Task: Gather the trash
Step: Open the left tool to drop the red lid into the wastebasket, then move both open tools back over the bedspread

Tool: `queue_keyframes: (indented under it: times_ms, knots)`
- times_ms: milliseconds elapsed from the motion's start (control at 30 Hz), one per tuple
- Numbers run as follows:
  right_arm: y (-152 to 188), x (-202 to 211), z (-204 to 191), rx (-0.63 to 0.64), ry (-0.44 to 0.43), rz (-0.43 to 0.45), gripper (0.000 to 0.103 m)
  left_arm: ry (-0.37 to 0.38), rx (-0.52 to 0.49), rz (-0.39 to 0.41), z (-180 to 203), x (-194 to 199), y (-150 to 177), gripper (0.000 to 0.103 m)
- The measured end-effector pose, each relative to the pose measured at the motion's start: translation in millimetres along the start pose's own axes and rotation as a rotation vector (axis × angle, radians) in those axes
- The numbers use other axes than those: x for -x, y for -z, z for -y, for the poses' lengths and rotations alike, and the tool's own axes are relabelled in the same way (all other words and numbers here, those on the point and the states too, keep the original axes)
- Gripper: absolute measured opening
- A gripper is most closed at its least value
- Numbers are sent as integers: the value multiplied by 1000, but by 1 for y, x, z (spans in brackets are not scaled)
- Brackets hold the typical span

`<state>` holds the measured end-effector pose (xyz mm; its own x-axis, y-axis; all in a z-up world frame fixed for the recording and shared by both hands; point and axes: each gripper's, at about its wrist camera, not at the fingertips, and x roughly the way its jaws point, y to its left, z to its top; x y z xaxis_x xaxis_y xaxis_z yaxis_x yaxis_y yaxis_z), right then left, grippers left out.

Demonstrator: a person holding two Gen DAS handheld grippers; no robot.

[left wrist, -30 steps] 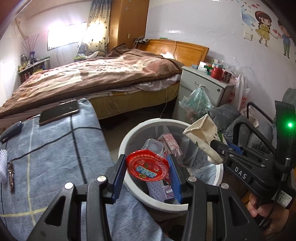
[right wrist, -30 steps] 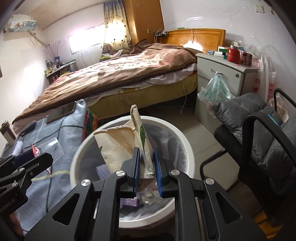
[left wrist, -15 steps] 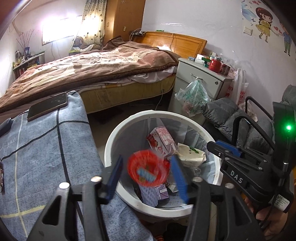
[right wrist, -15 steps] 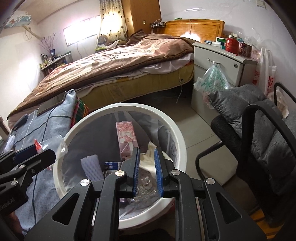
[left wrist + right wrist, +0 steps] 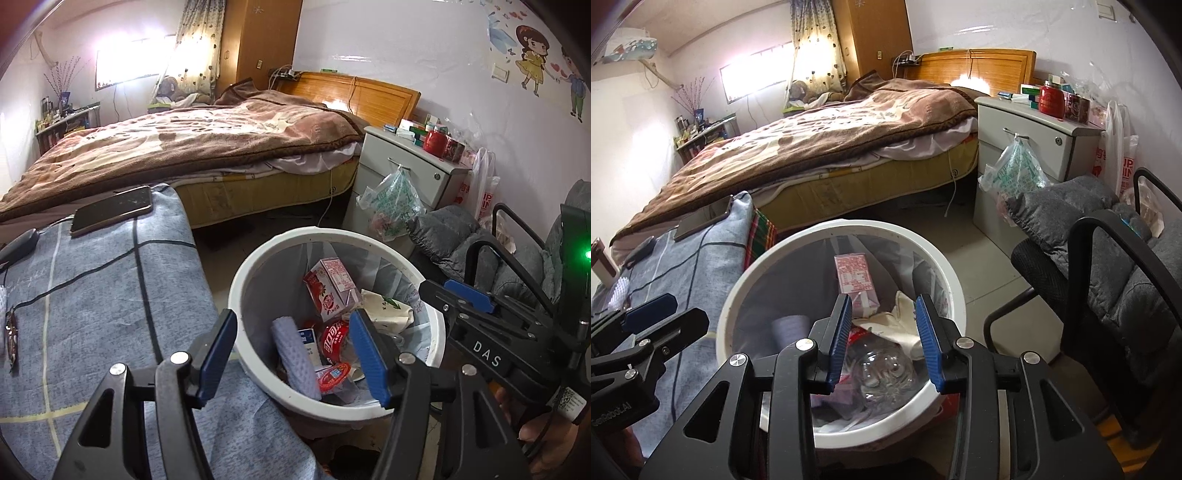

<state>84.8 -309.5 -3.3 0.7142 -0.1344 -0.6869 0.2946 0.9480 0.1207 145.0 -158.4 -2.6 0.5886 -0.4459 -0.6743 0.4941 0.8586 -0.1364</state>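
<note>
- The left claw [image 5: 293,354] hangs over the white trash bin [image 5: 258,373] at the lower centre of its frame, jaws opening with nothing gripped between them.
- The right claw [image 5: 884,341] hangs over the same bin [image 5: 729,306], jaws opening, nothing pinched.
- Inside the bin lie a red round lid [image 5: 334,374], a strawberry milk carton [image 5: 330,291], a crumpled beige paper bag [image 5: 386,310] and a clear plastic bottle [image 5: 882,373].
- A phone [image 5: 110,214] lies on the blue checked cloth [image 5: 92,295] at the left of the frame, beside the bin.
- The bed [image 5: 177,151] fills the upper left; a nightstand [image 5: 402,173] stands at its right.
</note>
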Motion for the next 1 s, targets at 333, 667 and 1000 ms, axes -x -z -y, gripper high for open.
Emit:
queue_keyframes:
  times_ms: [333, 667, 1000]
  knots:
    - [2, 10, -19, 15, -20, 28, 38, -35, 37, 42, -24, 26, 6, 65]
    - [5, 17, -49, 63, -63, 57, 38, -110, 90, 98, -62, 58, 16, 65]
    - [6, 19, -85, 109, -113, 65, 39, -166, 154, 127, -104, 84, 28, 65]
